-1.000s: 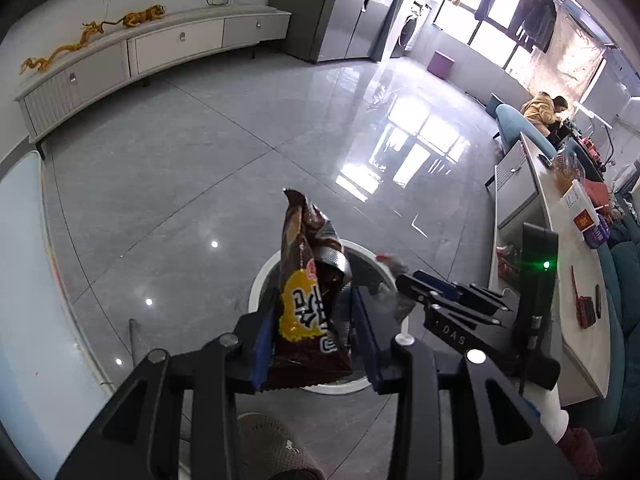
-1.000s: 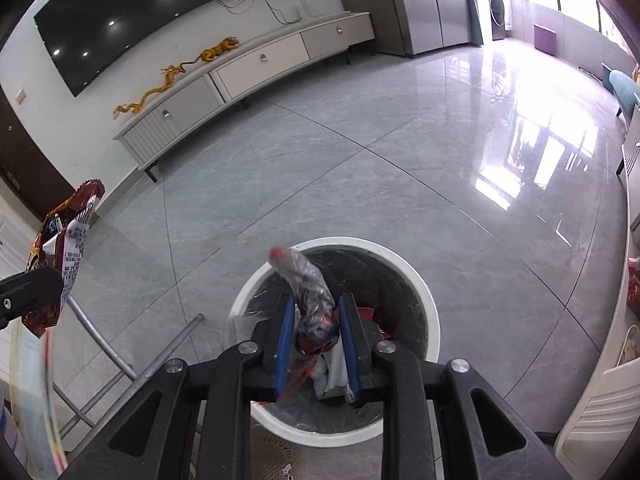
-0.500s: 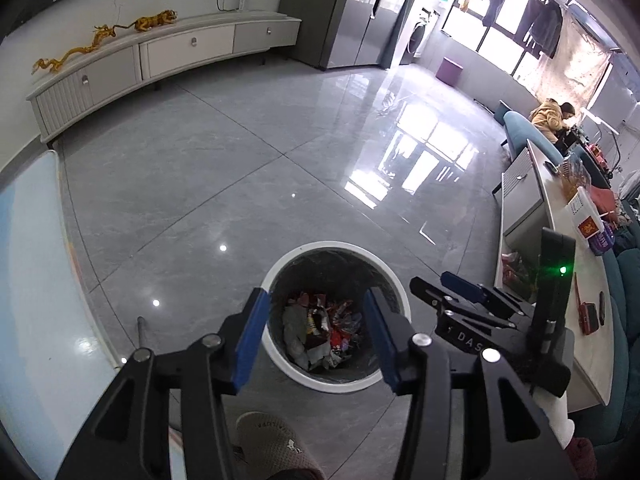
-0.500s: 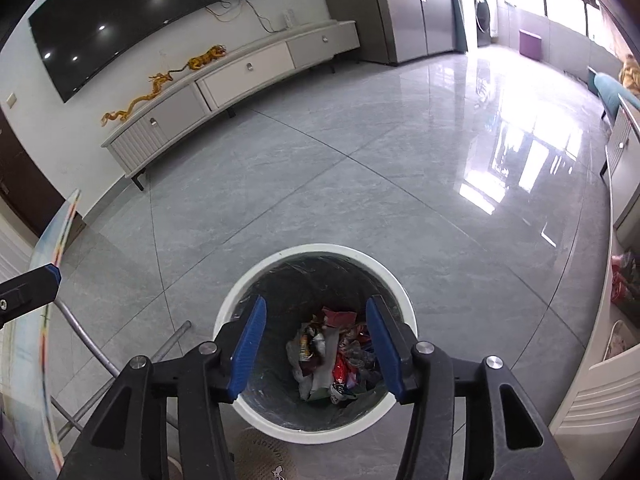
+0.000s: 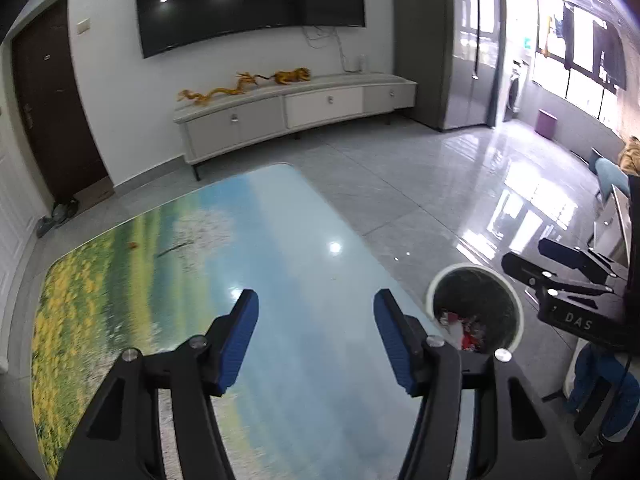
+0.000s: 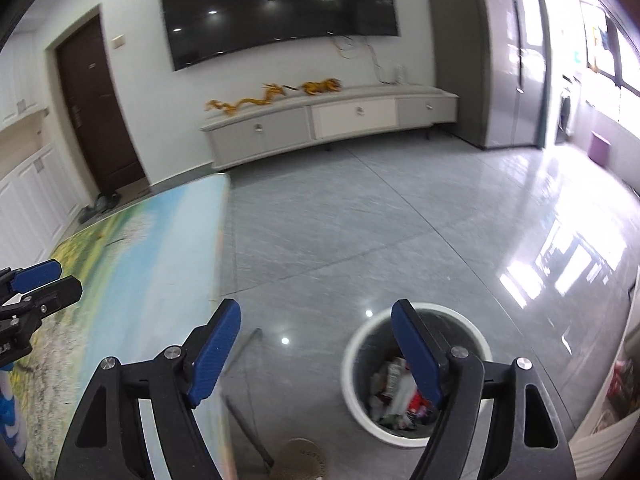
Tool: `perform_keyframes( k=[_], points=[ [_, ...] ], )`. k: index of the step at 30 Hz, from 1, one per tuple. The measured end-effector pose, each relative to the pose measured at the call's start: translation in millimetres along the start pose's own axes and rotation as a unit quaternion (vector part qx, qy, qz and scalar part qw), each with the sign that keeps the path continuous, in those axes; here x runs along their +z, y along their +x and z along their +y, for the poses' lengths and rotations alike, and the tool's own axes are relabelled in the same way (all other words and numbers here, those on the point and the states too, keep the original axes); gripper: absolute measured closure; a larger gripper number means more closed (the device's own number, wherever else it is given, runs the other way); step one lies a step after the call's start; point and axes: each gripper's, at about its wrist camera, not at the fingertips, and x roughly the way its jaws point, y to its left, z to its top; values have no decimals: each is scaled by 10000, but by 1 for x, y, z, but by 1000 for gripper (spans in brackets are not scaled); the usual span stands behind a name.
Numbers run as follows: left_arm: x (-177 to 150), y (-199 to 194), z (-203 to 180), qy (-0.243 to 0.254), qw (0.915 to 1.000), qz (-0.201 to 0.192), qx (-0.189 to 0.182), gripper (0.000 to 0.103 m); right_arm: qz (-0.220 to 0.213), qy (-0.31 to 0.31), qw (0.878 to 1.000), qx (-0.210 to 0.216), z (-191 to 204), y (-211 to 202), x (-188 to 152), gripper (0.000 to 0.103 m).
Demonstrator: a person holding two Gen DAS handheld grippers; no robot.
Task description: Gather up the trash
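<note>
A: Over the worktop (image 5: 280, 280), the left gripper (image 5: 316, 336) and right gripper (image 6: 316, 348) have just spread wide, both empty; the trash (image 6: 400, 392) lies in the bin (image 6: 356, 364)

B: Risk: swinging back fast, fingers could strike the worktop edge

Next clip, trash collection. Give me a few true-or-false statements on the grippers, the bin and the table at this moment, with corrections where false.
1. The left gripper holds a snack wrapper. False: nothing is between its jaws, which have just been opening.
2. The right gripper is open and empty. True; its jaws have also just been opening.
3. The bin stands on the table. False: it stands on the floor beside the table.
4. The bin has wrappers inside it. True.
5. The left gripper is over the tabletop in its own view. True.
6. The television on the wall shows a bright picture. False: its screen is dark.
</note>
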Motion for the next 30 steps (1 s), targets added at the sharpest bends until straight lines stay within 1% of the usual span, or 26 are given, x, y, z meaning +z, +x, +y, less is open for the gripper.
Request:
perform_keyframes(
  k=[3, 6, 8, 9, 12, 14, 18, 20, 25, 28, 30],
  points=[
    [-11, -18, 35, -227, 9979, -103, 591, 43, -88, -294, 9993, 219, 39, -4, 6, 20],
    [-22, -38, 65, -480, 9926, -253, 1084, 38, -180, -489, 9980, 354, 73, -7, 11, 14],
    [-28, -49, 79, -635, 9887, -362, 1312, 32, -225, -587, 9971, 424, 94, -9, 12, 10],
    [-31, -55, 86, -707, 9864, -424, 1422, 31, -246, -624, 9967, 447, 102, -10, 12, 7],
    [-40, -70, 104, -872, 9805, -588, 1661, 27, -364, -774, 9952, 466, 128, -16, 9, 2],
    [-45, -80, 117, -1015, 9769, -683, 1753, 21, -449, -893, 9940, 439, 142, -20, 8, 0],
    [-54, -92, 132, -1218, 9692, -909, 1938, 19, -674, -1072, 9912, 380, 161, -29, 6, 0],
    [-58, -97, 136, -1264, 9669, -945, 2006, 18, -734, -1129, 9902, 380, 167, -32, 4, 0],
    [-64, -103, 139, -1379, 9637, -987, 2063, 16, -773, -1205, 9892, 313, 172, -36, -2, 0],
    [-67, -111, 135, -1417, 9629, -1057, 2039, 5, -799, -1170, 9896, 232, 169, -37, -3, 0],
    [-67, -113, 134, -1460, 9631, -1138, 1956, 3, -811, -1143, 9900, 154, 165, -37, -3, 0]
  ],
)
